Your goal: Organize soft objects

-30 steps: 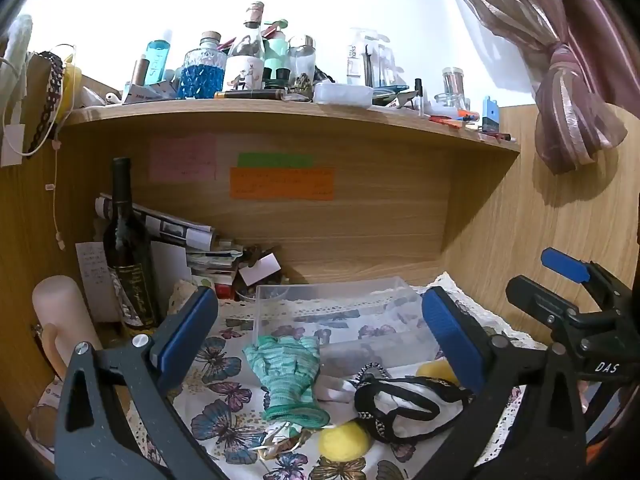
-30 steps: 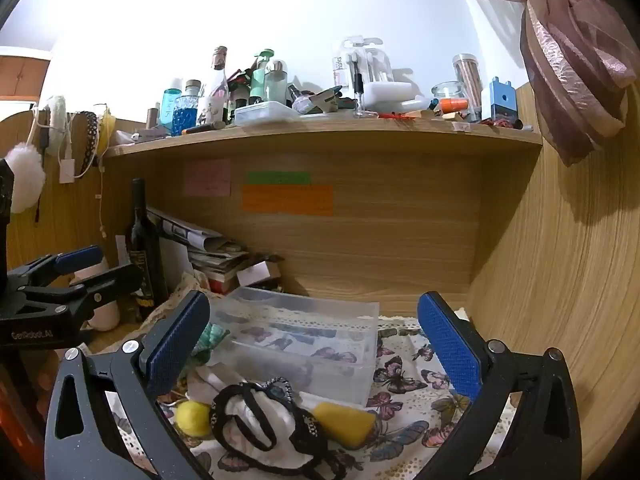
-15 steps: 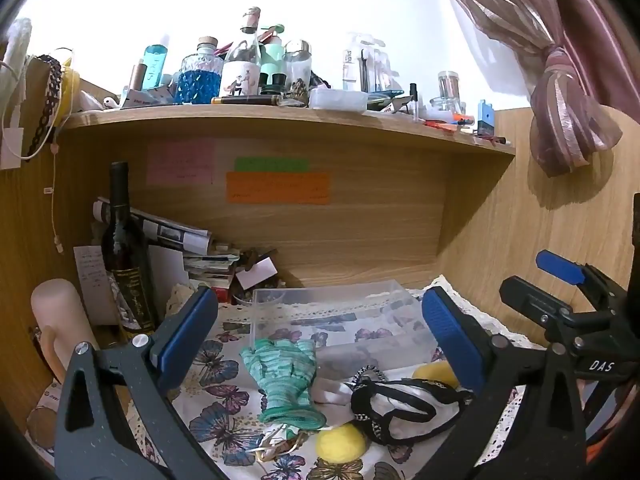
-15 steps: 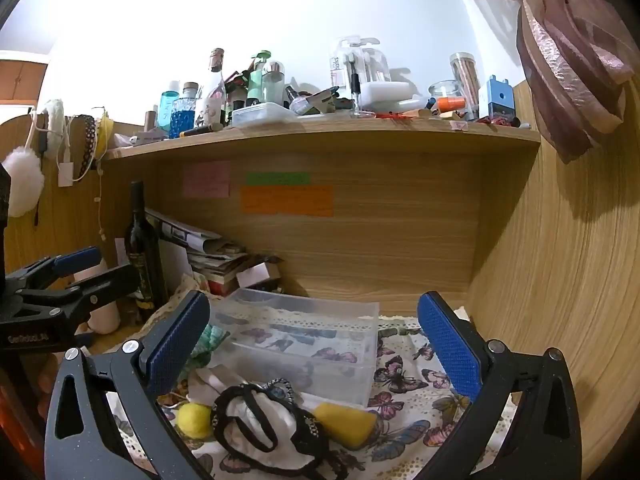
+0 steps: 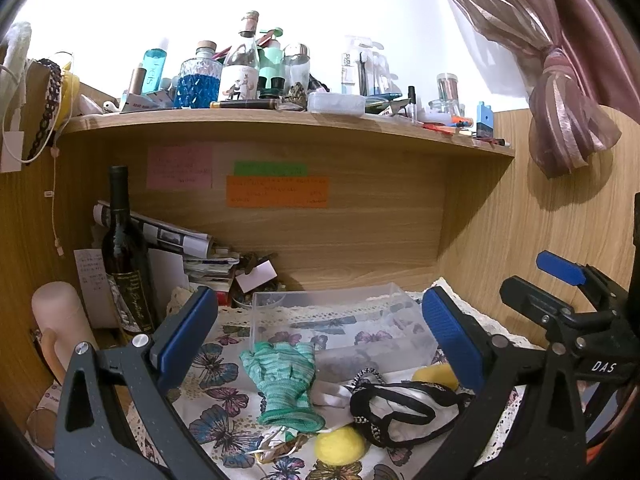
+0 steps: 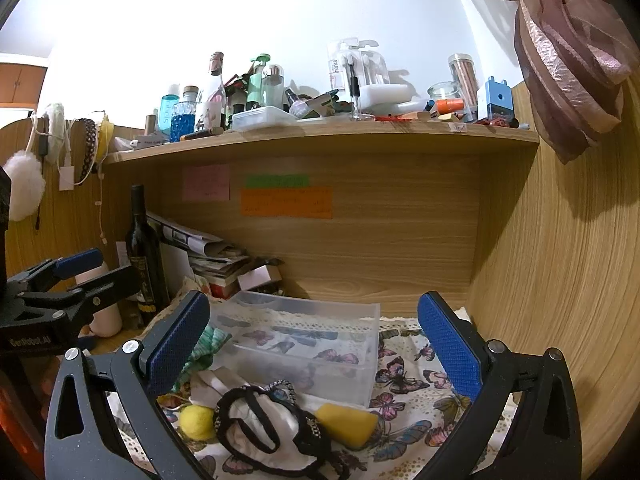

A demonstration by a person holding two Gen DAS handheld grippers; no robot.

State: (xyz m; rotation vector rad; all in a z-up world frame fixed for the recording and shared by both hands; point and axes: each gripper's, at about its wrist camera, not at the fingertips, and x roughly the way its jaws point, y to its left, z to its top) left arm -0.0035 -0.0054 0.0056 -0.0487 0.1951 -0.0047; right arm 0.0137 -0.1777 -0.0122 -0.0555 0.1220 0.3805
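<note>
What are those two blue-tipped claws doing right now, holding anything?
Left gripper: open, holding nothing.
Right gripper: open, holding nothing.

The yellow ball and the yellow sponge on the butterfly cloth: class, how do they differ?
The yellow ball is round and fuzzy; the yellow sponge is an elongated block. The ball lies left of the black-and-white fabric, the sponge right, nearer the clear box. Both are yellow, soft-looking and outside the box.
</note>
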